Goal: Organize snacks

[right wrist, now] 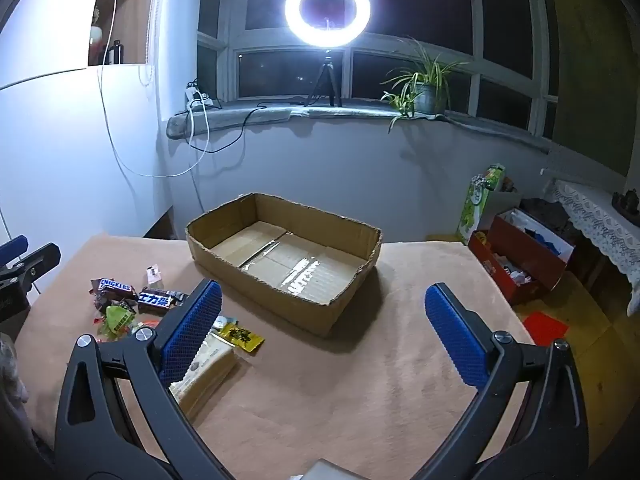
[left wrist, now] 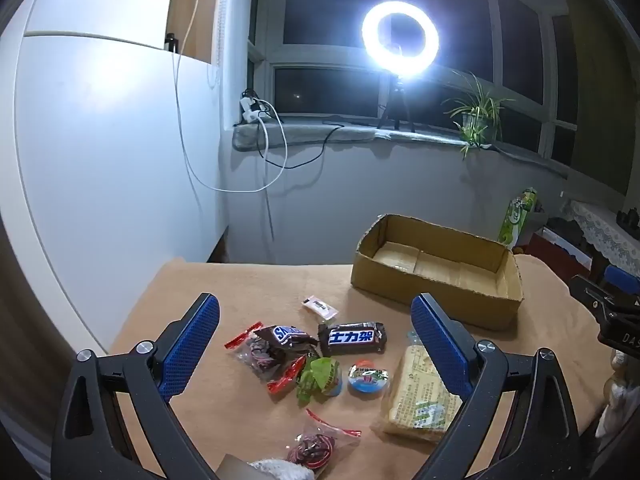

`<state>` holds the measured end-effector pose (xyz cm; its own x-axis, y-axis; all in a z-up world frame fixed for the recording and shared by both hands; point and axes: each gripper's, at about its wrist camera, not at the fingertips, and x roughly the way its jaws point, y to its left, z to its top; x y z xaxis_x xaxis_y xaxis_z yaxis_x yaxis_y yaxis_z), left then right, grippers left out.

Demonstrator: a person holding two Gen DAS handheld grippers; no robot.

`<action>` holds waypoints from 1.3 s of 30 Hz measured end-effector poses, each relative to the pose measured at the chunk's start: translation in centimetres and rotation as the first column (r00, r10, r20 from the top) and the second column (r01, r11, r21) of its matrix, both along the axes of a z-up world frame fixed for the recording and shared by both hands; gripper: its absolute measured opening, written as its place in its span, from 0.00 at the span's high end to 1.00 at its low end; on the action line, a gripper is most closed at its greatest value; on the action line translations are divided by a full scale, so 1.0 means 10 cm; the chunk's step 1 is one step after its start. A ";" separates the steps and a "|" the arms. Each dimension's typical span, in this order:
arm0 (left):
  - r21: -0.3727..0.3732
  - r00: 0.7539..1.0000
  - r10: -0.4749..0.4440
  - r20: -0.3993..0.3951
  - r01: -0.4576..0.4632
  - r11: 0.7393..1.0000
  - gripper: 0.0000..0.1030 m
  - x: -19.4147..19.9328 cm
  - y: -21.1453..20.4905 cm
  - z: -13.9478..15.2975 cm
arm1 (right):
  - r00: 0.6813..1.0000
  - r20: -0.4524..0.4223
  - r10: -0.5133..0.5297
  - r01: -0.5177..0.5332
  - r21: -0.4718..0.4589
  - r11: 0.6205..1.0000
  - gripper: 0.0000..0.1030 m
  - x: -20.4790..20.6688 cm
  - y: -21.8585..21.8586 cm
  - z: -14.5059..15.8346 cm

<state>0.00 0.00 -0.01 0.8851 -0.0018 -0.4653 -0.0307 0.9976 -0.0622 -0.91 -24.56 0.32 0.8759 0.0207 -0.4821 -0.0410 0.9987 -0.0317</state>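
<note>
Both the left gripper (left wrist: pixel 316 344) and right gripper (right wrist: pixel 322 334) gape wide, holding nothing; a Snickers bar (left wrist: pixel 353 337) reads "士力架" on the tabletop (right wrist: pixel 360 380).

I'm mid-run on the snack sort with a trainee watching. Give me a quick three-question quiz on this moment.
1. True or false: the cardboard box already holds snacks.
2. Which sits nearest the box in the right wrist view? A) yellow packet B) green candy C) white sachet
3. What does each gripper hold: left gripper, right gripper?

Key
1. False; only its taped bottom shows.
2. A.
3. Nothing; both are open above the table.
</note>
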 end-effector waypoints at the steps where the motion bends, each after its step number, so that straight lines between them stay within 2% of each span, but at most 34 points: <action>1: 0.000 1.000 -0.003 0.002 0.003 1.000 0.06 0.00 0.00 0.00 | 1.000 -0.004 0.001 -0.001 0.002 1.000 0.00 0.03 -0.01 -0.01; 3: 0.005 1.000 -0.011 -0.004 0.011 1.000 0.06 0.01 0.00 -0.01 | 1.000 -0.014 0.003 -0.002 0.009 1.000 0.00 0.11 -0.05 -0.06; 4: 0.007 1.000 -0.015 -0.008 0.015 1.000 0.06 0.02 0.01 -0.02 | 1.000 0.014 -0.011 0.010 0.013 1.000 0.00 0.02 -0.04 0.02; 6: 0.005 1.000 -0.021 -0.010 0.021 1.000 0.06 0.04 0.04 -0.04 | 1.000 0.014 -0.018 0.018 0.021 1.000 0.00 0.00 -0.12 0.05; 10: 0.049 1.000 -0.011 0.001 0.011 0.999 0.06 -0.02 -0.09 -0.03 | 0.999 0.019 -0.036 0.037 -0.022 0.999 0.00 -0.01 -0.03 0.06; 23: 0.033 1.000 -0.014 -0.020 0.015 0.999 0.06 0.04 -0.06 -0.15 | 0.998 0.042 -0.054 0.055 -0.041 0.998 0.00 0.00 -0.03 0.06; 39: 0.032 1.000 -0.017 -0.018 0.018 0.999 0.06 0.02 -0.05 -0.11 | 0.997 0.046 -0.063 0.065 -0.038 0.997 0.00 0.02 -0.06 0.06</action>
